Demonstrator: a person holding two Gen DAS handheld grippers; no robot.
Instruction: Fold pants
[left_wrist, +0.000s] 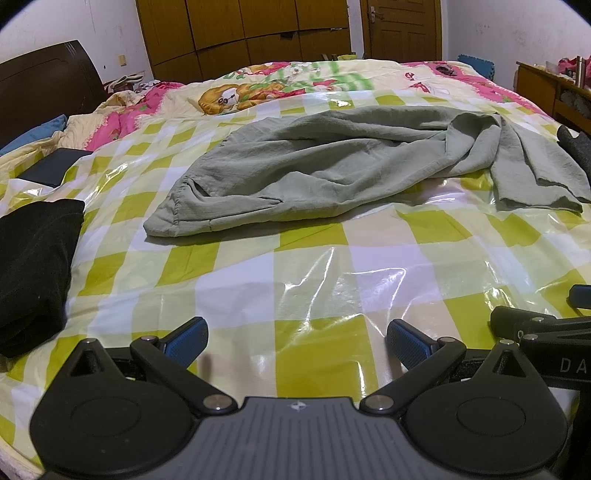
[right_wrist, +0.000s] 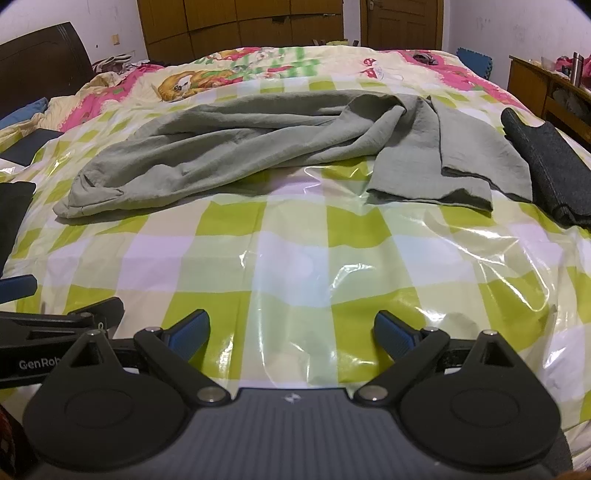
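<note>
Well apart — both tongs (left_wrist: 297, 341) (right_wrist: 291, 334) spread, pants (left_wrist: 332, 162) crumpled.

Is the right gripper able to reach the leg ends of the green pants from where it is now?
Probably yes. The right gripper is open and holds nothing, and only bare checked plastic sheet lies between it and the leg ends of the green pants. The dark folded cloth lies beside them, not in the way.

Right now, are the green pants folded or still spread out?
Not folded. The green pants lie crumpled across the checkered plastic sheet, waistband at left, legs twisted and bunched at right. Neither claw touches them.
</note>
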